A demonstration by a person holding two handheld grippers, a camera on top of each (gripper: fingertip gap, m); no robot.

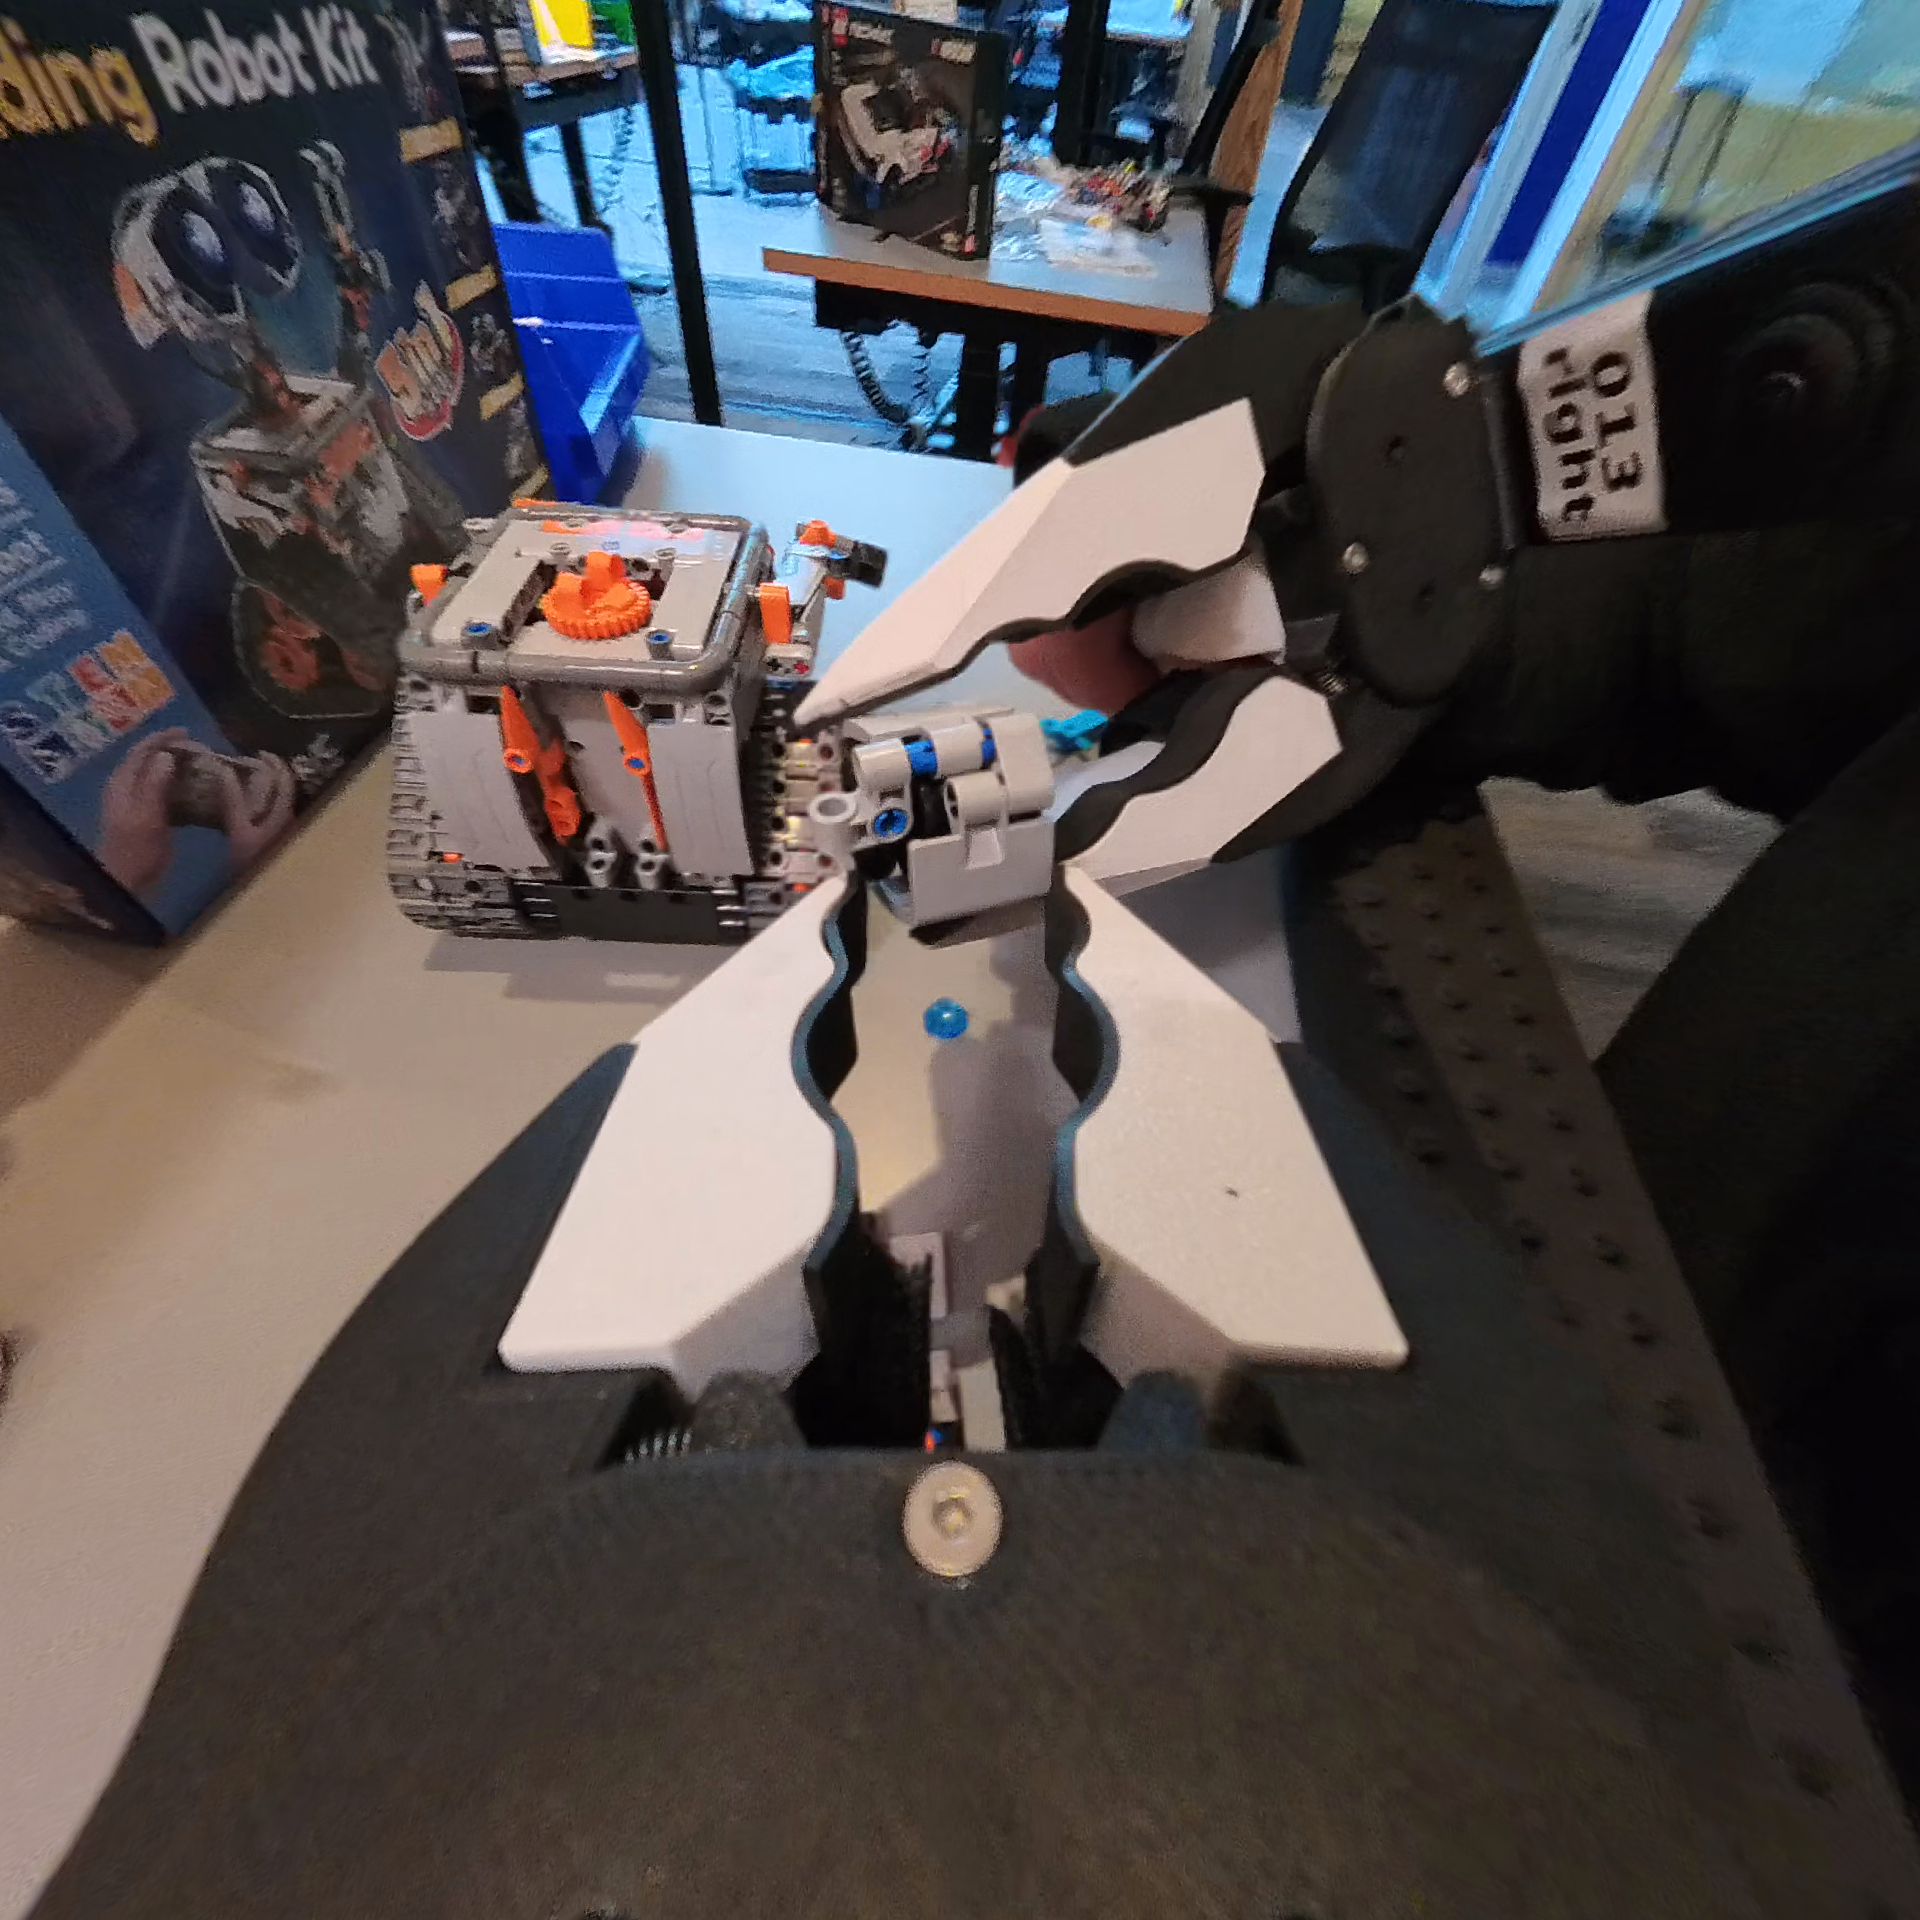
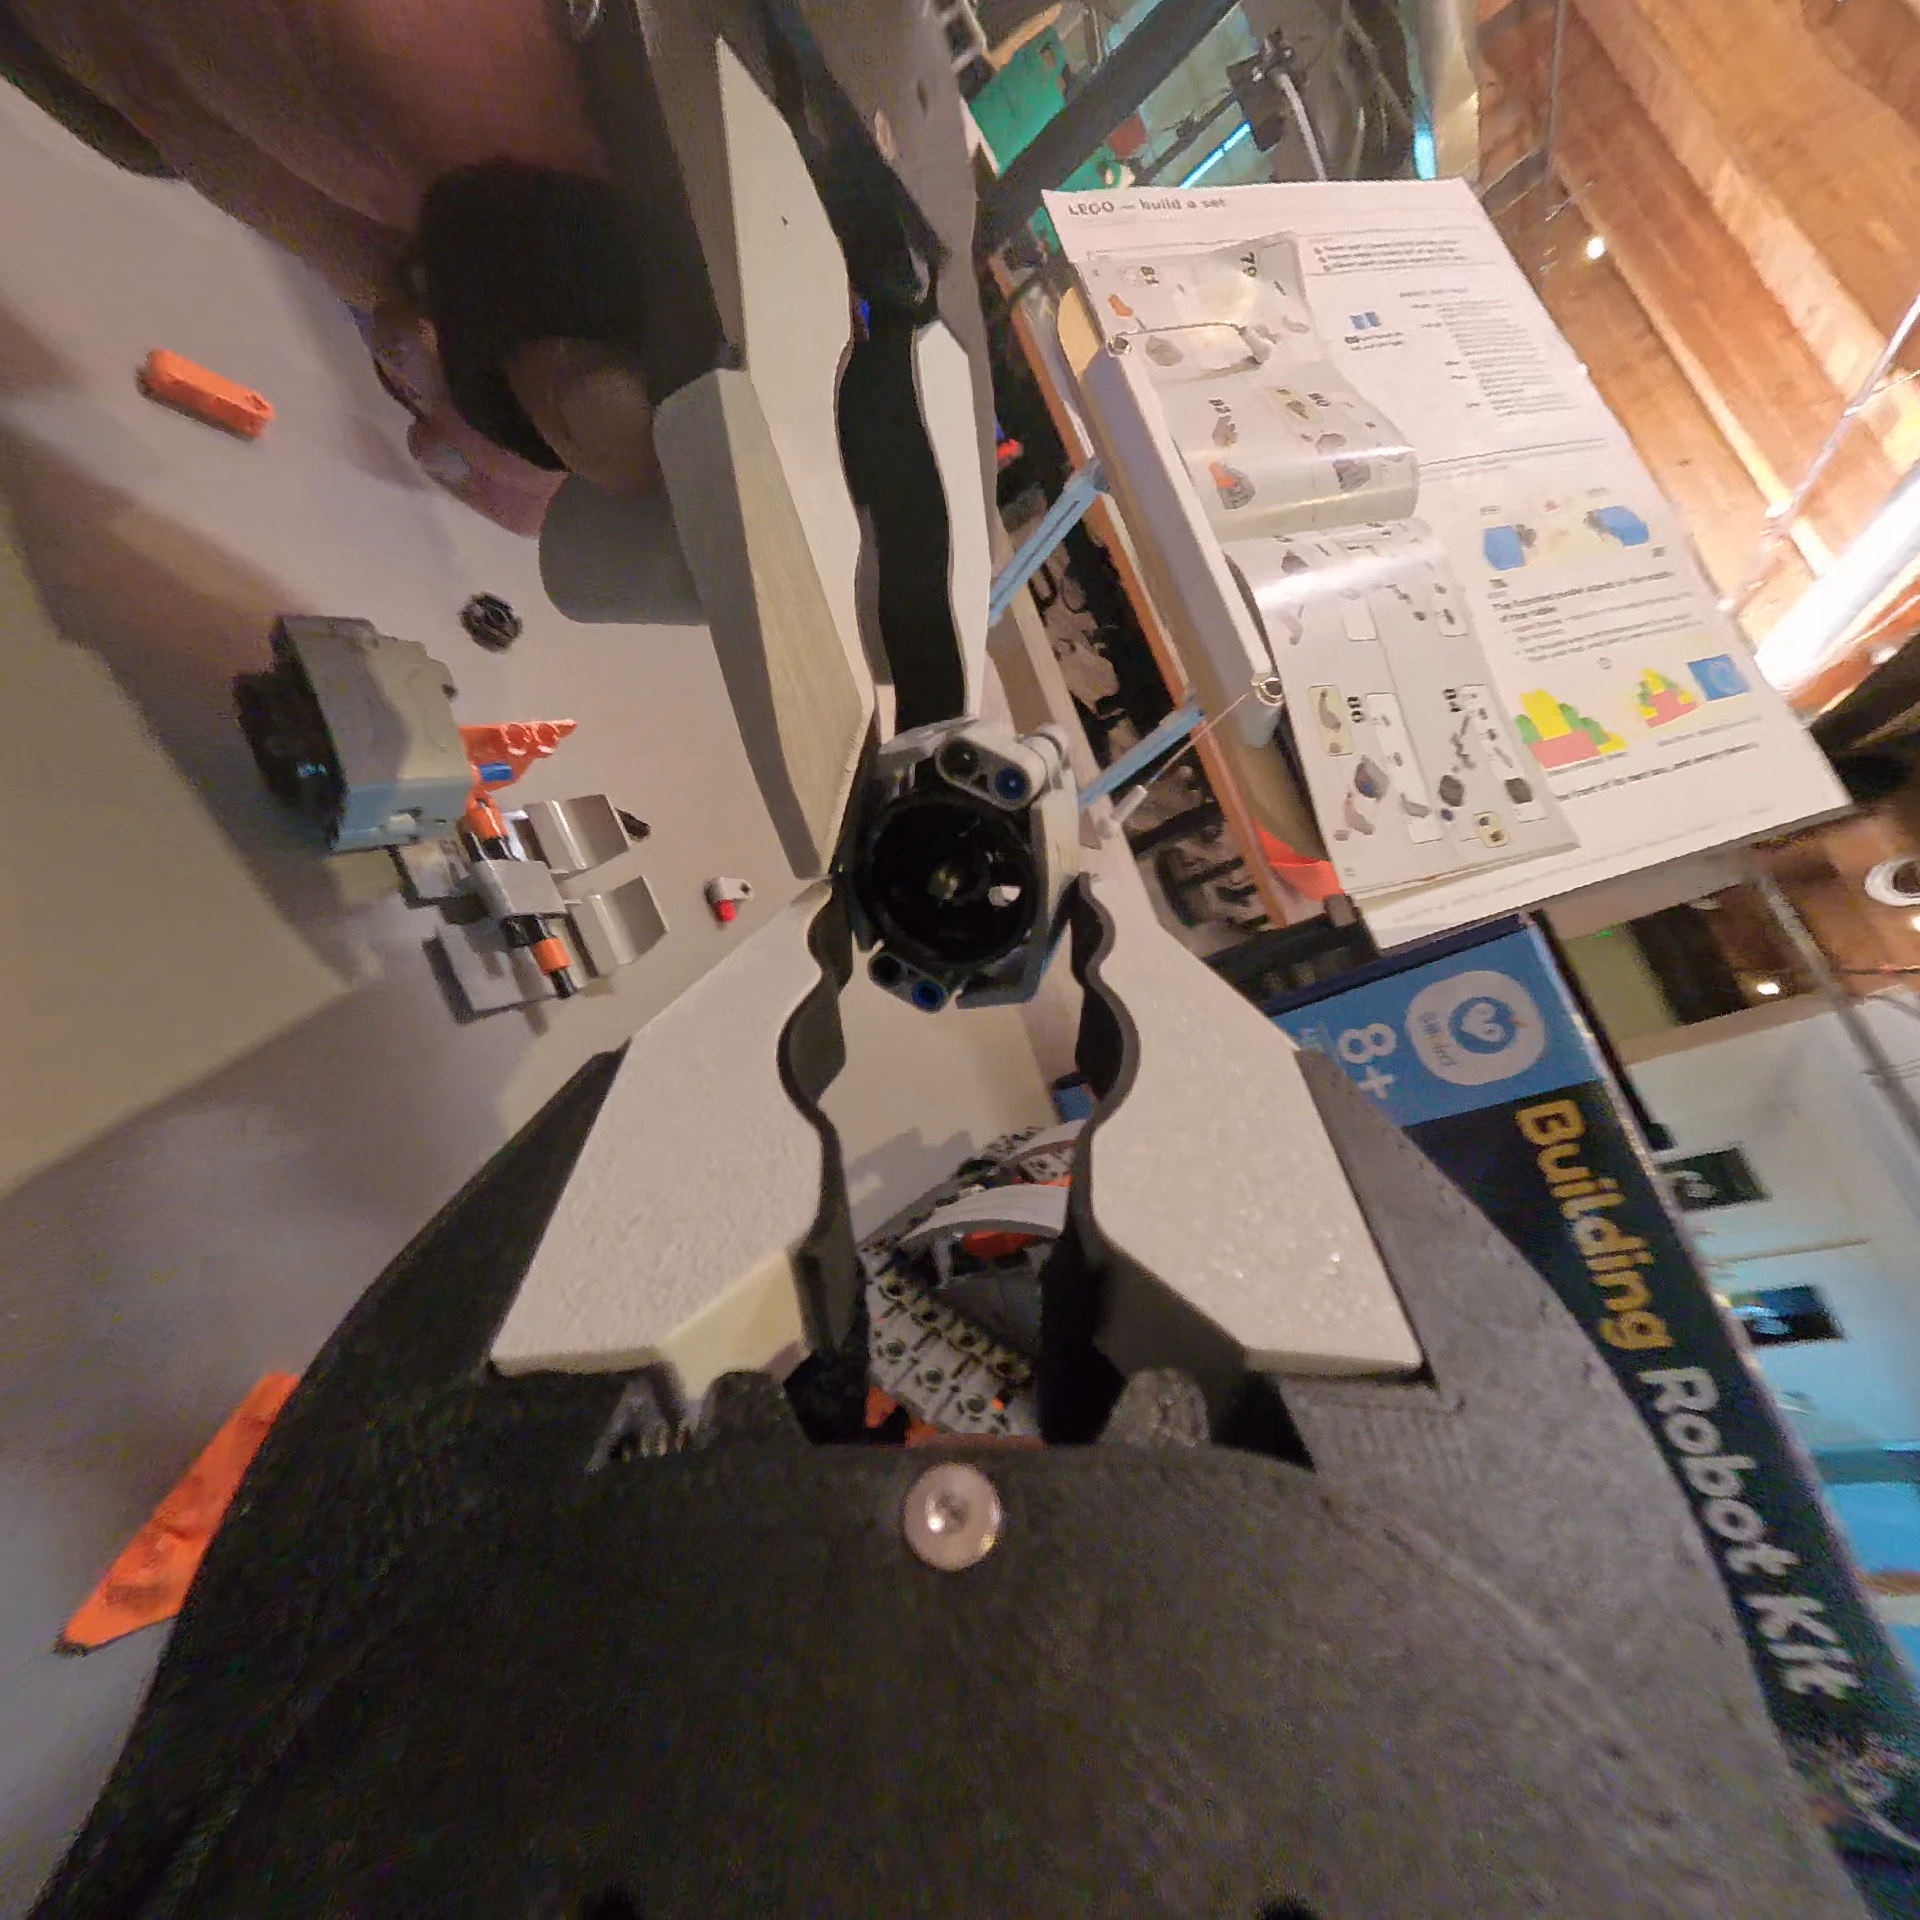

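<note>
Both grippers, left (image 1: 951, 894) and right (image 2: 951, 904), clamp one grey module (image 1: 951, 805) (tracked model (image 1: 592, 727) stands apart on worktop (image 1: 260, 1091)).

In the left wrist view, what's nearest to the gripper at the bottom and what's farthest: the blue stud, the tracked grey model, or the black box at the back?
From the left gripper:
1. Blue stud, on the table between its fingers.
2. Tracked model, ahead and left.
3. Black box, on the far table.
</note>
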